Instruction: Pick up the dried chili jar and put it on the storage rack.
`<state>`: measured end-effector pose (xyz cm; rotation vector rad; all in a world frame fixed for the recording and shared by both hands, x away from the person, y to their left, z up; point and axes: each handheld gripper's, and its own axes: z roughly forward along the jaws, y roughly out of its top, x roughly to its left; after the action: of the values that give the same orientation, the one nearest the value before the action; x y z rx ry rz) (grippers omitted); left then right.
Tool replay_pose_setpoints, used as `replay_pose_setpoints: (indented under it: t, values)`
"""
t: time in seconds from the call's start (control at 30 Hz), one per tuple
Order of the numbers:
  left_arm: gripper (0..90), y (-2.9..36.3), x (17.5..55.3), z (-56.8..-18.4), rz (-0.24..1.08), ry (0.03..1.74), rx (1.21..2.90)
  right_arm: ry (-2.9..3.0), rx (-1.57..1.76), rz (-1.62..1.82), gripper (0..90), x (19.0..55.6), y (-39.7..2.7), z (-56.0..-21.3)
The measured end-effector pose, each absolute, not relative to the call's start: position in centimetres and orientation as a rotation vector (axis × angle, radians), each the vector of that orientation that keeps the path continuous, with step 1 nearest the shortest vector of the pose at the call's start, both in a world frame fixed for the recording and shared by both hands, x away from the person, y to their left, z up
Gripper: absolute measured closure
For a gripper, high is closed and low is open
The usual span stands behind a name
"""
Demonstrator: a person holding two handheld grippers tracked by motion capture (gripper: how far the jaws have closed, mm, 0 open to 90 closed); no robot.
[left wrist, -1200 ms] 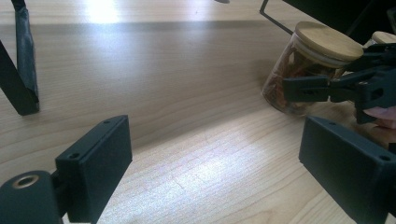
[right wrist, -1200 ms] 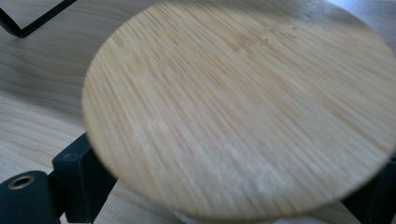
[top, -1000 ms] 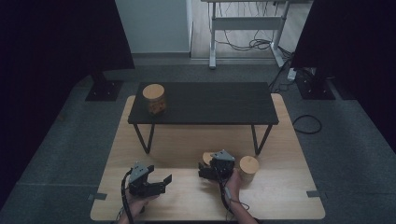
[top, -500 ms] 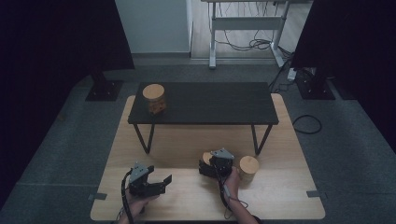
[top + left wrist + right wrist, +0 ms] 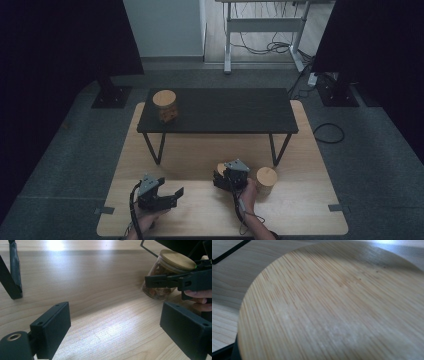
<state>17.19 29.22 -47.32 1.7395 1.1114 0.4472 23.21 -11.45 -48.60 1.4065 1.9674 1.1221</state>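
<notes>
left front: bare wooden tabletop [image 5: 200,165], passable
ahead: black bench [image 5: 220,112] and its legs [image 5: 152,147] block
right: two jars [image 5: 266,180] stand close

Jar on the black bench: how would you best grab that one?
Probably by the round glass body below the bamboo lid, jaws level, coming from the person's side. The jar stands upright near the bench's front left corner, and the flat lid might simply lift off.
</notes>
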Motion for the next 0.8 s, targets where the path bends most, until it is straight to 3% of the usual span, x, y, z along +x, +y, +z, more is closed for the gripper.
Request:
replay_pose_setpoints:
  t: [0.8]
  values:
    - [9.4, 29.1, 17.2, -47.2, 0.454, 1.108, 1.740, 2.004, 1.321, 1.215, 23.6, 21.0, -12.9, -46.5]
